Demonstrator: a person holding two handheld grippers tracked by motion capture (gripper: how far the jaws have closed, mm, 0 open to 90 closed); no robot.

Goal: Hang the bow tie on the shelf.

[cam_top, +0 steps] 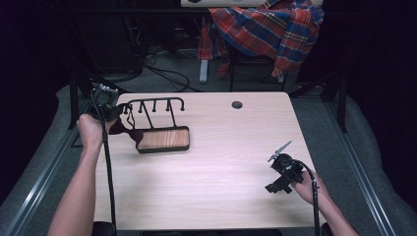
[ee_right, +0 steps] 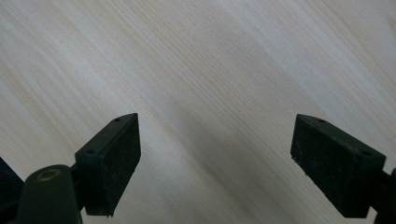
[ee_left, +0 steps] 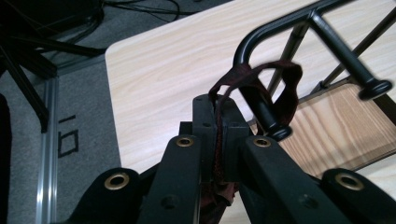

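Strap loop (ee_left: 280,81), pinched in the left hand-held gripper (ee_left: 218,122), circles the rack's end peg (ee_left: 264,109); right hand-held gripper (ee_right: 215,158) gapes wide, well apart.

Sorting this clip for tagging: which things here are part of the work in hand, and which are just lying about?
In the job:
- left gripper, shut on the dark red strap
- black hook rack with wooden base, strap looped over its end peg

Lying about:
- right gripper, open over bare table
- plaid shirt on a chair behind
- floor cables
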